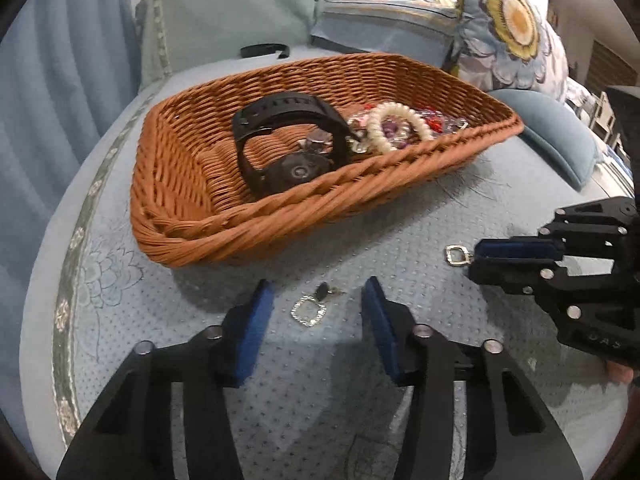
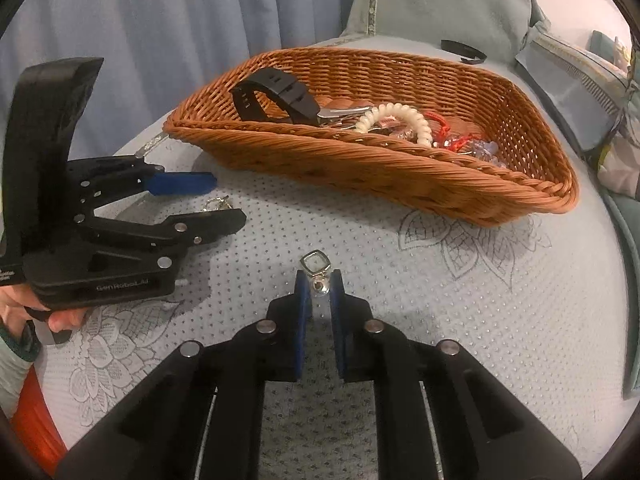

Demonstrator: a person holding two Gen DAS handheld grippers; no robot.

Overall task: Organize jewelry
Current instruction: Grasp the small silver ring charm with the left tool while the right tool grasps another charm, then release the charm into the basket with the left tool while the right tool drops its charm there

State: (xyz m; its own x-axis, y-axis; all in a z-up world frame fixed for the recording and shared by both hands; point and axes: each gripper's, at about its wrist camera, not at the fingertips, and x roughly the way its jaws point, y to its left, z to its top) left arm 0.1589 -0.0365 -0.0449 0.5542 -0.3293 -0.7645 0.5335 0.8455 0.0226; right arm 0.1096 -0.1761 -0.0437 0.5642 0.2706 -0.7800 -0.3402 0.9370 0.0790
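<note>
Pale blue quilted bedding (image 1: 400, 264) with stitched flowers lies under us, with pillows (image 1: 224, 12) and a blue curtain (image 2: 140, 12) behind. On it sits our wicker basket (image 1: 192, 184), holding a black watch (image 1: 280, 148), a pearl bracelet (image 1: 396, 124) and a tangle of red and clear beads (image 2: 460, 140). A black band (image 1: 264, 50) lies on the bedding beyond the basket.

Our right tongs (image 2: 319, 280) are nearly closed, the blue pads pinching the small silver ball of an earring (image 2: 316, 266) whose square loop sticks out past the tips, just above the bedding in front of the basket.

Our left tongs (image 1: 318, 294) stand partly open, one pad on each side of a second earring (image 1: 310, 308), a sparkly square loop with a dark bead, lying flat on the bedding near the basket's front rim. The pads do not touch it. In the right view a hand (image 2: 60, 320) grips the left tool's handle.
</note>
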